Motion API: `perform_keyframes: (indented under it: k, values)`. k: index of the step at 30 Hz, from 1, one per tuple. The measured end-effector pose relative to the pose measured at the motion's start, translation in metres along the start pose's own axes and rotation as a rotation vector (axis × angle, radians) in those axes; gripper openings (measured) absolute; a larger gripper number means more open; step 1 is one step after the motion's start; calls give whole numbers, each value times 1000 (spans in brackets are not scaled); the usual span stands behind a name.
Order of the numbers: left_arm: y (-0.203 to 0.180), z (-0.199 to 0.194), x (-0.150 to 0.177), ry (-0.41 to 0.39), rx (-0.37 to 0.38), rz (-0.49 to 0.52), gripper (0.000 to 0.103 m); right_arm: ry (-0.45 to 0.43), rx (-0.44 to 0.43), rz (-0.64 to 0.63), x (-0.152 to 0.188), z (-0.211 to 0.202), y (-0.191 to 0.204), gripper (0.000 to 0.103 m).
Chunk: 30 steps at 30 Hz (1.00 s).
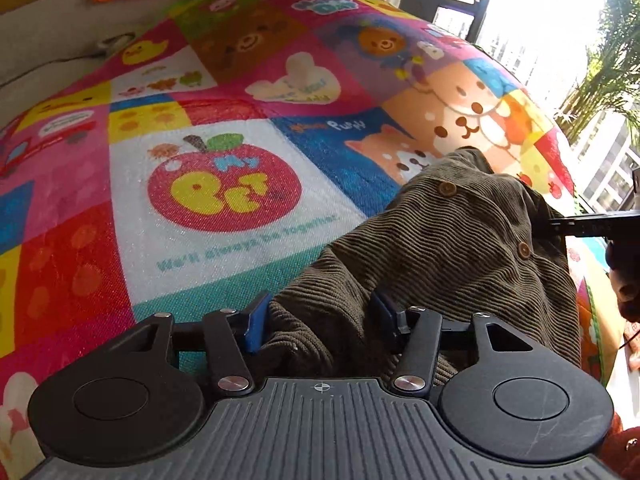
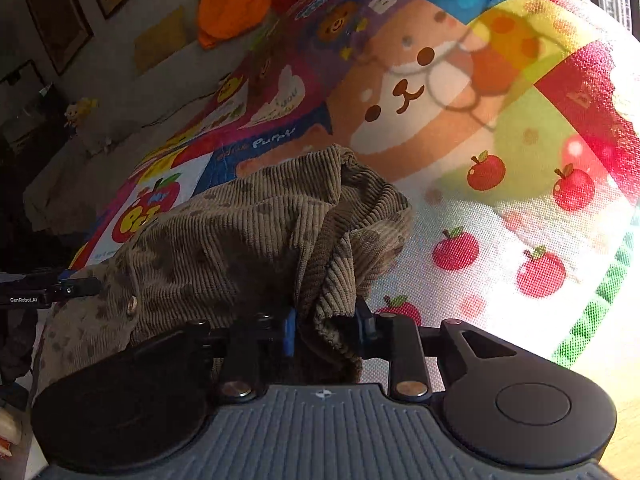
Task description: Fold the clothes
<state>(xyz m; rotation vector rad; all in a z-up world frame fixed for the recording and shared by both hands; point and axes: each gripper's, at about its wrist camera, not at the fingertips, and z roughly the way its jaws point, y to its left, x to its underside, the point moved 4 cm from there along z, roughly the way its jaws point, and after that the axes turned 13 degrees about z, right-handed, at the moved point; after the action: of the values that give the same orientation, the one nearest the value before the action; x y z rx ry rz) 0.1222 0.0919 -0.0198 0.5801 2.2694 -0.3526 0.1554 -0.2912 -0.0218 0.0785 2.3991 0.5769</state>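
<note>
An olive-brown corduroy garment (image 1: 432, 248) with round brown buttons lies bunched on a colourful cartoon play mat (image 1: 224, 184). My left gripper (image 1: 320, 312) has its blue-padded jaws apart around a fold of the corduroy, with cloth filling the gap. In the right wrist view the same garment (image 2: 256, 232) is heaped in front. My right gripper (image 2: 326, 326) holds a hanging fold of corduroy between its jaws, which stand fairly close. The right gripper also shows at the right edge of the left wrist view (image 1: 592, 226).
The mat (image 2: 500, 200) carries apple, bear and puppy prints. An orange cushion (image 2: 234, 2) and framed pictures stand by the wall beyond it. A small plush toy (image 2: 80, 110) sits on the floor. Bright windows lie to the right (image 1: 560, 40).
</note>
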Motion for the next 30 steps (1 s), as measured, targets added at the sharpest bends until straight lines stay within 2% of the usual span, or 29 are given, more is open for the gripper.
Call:
perform_keyframes:
  k: [3, 6, 9, 11, 14, 15, 19, 20, 22, 24, 26, 29, 30]
  values:
    - [-7, -8, 10, -5, 31, -34, 56, -25, 31, -121, -34, 37, 21, 24]
    - [-17, -14, 18, -19, 71, -66, 56, -51, 22, -193, -67, 76, 49, 23]
    - [-35, -15, 21, -37, 138, -105, 54, -72, 27, -269, -93, 110, 79, 23]
    - [-54, -14, 20, -46, 180, -91, 54, -75, 45, -316, -103, 127, 94, 23]
    - [-84, -11, 21, -44, 256, -55, 54, -92, 119, -349, -111, 133, 90, 35]
    - [-93, -9, 22, -38, 284, -40, 55, -101, 149, -356, -112, 133, 86, 35]
    - [-121, -7, 22, -15, 364, 20, 62, -171, 344, -388, -108, 105, 48, 40]
    - [-122, -9, 20, -16, 363, 32, 64, -181, 351, -381, -106, 94, 39, 40]
    - [-124, -14, 17, -19, 361, 58, 70, -189, 298, -358, -96, 60, 29, 40]
    - [-122, -19, 11, -28, 348, 77, 71, -190, 223, -341, -82, 25, 25, 46]
    - [-110, -25, -6, -62, 298, 77, 75, -181, 158, -364, -64, -3, 29, 53]
    - [-91, -32, -33, -110, 224, 73, 83, -183, 89, -383, -49, -33, 40, 55]
    - [-80, -23, -44, -115, 207, 32, 87, -183, 64, -376, -48, -39, 44, 55]
